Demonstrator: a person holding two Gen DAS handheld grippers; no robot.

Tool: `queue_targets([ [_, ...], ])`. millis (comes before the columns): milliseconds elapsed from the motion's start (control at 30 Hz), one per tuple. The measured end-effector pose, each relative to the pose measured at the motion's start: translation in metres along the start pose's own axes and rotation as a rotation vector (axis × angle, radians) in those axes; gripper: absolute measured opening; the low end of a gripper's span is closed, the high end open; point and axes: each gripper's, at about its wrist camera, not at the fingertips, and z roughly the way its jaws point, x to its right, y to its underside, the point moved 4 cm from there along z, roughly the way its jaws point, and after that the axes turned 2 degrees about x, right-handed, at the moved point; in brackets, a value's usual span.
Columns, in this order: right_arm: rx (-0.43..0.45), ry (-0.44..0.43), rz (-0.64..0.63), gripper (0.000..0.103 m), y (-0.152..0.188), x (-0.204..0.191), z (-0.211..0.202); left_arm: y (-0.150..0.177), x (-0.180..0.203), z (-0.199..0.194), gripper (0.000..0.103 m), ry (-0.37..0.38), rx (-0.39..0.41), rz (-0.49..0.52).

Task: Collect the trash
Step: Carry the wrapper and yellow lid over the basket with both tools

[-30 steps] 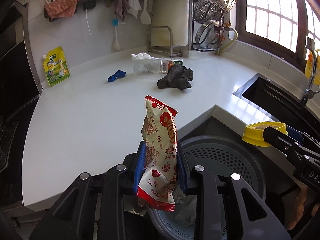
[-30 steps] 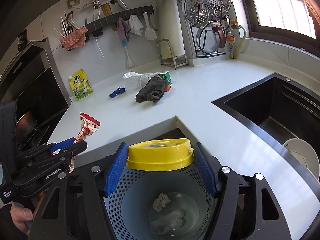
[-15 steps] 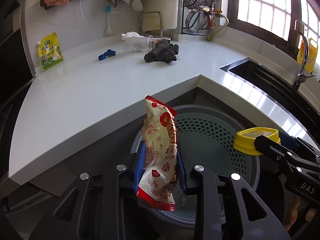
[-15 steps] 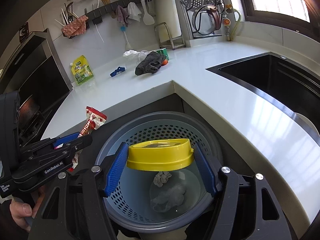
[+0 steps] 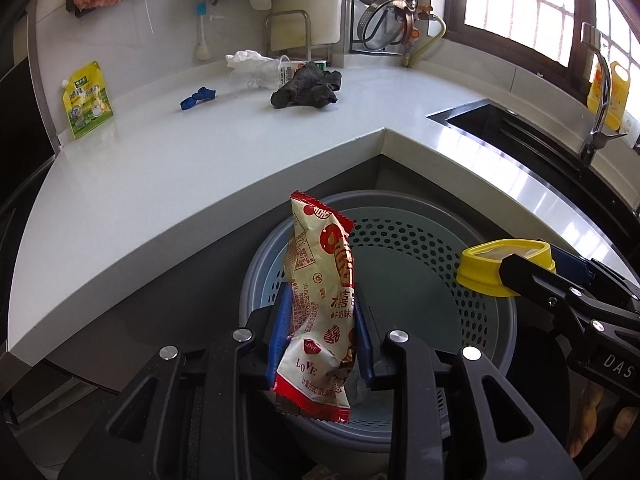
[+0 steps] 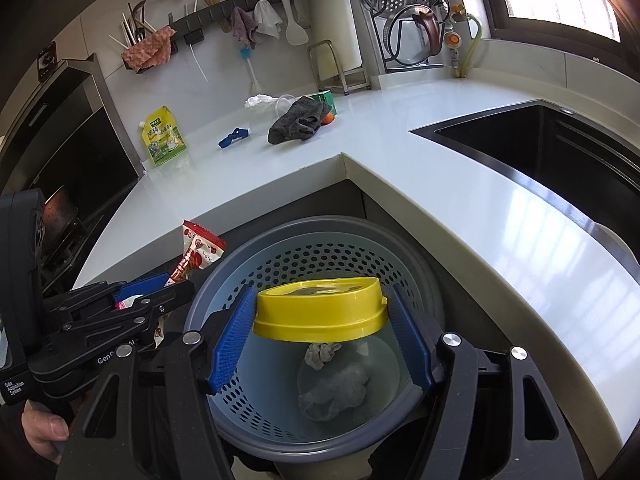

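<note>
Above the perforated grey bin [image 6: 404,240], a red-and-cream snack wrapper [image 5: 320,304] is being gripped upright by the downward-tilted left gripper [image 5: 322,330] while, beside it, a yellow lid [image 6: 320,312] is being clamped by the right gripper [image 6: 322,336].

The left claw [image 5: 322,334] pinches a red-and-cream snack wrapper [image 5: 320,304] upright over the grey perforated bin [image 5: 472,312] — crumpled trash inside.

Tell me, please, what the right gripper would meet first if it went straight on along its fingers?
Probably the inner wall of the perforated bin, beyond the yellow lid that the right gripper holds; depth is hard to judge.
</note>
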Motion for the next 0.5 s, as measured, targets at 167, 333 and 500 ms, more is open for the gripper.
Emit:
queue_targets([
  [167, -0.011, 0.0, 0.001, 0.065, 0.0022, 0.0001, 0.0025, 0.0018, 0.0002, 0.002, 0.03, 0.005, -0.01, 0.002],
  [333, -0.015, 0.0, 0.003, 0.065, 0.0024, -0.0011, 0.0041, 0.0015, 0.0005, 0.0038, 0.032, 0.006, -0.017, 0.001],
  [500, -0.021, 0.001, 0.005, 0.065, 0.0024, -0.001, 0.0063, 0.0025, -0.0002, 0.0063, 0.033, 0.007, -0.026, -0.007],
])
